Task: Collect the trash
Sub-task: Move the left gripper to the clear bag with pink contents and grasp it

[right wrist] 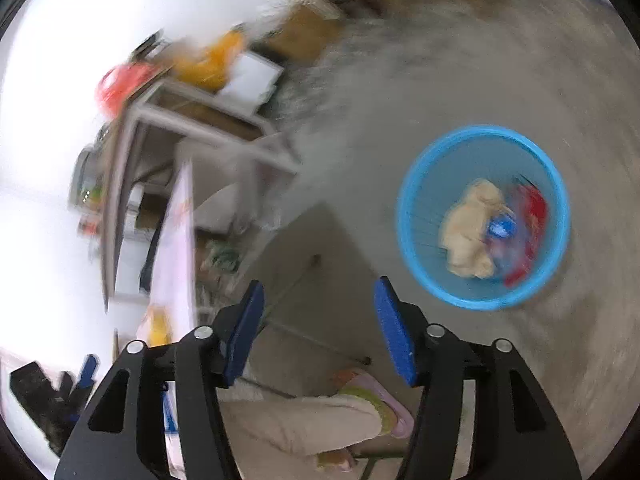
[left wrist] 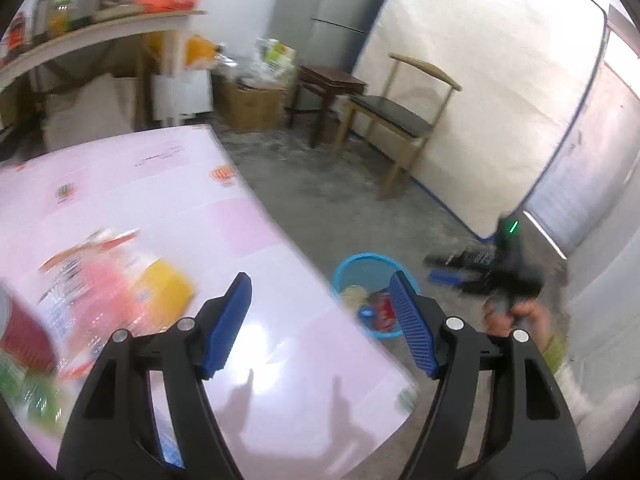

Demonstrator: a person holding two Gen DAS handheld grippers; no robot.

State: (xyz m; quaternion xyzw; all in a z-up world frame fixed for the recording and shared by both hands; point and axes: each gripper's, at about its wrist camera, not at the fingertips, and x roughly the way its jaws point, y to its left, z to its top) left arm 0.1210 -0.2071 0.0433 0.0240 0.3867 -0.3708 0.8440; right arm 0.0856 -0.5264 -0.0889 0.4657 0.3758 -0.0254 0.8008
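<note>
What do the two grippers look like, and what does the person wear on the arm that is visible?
Both the left gripper and the right gripper have black plastic frames with silver rivets and two blue ribbed pads. In the left wrist view, the hand holding the other gripper shows a green cuff over a pale fuzzy sleeve.

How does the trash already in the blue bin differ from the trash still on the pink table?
The trash in the blue bin, a beige wad and a red wrapper, sits below on the floor; the table trash lies on the pink table. The table pile includes a yellow packet; the bin shows none. Both include red packaging.
</note>
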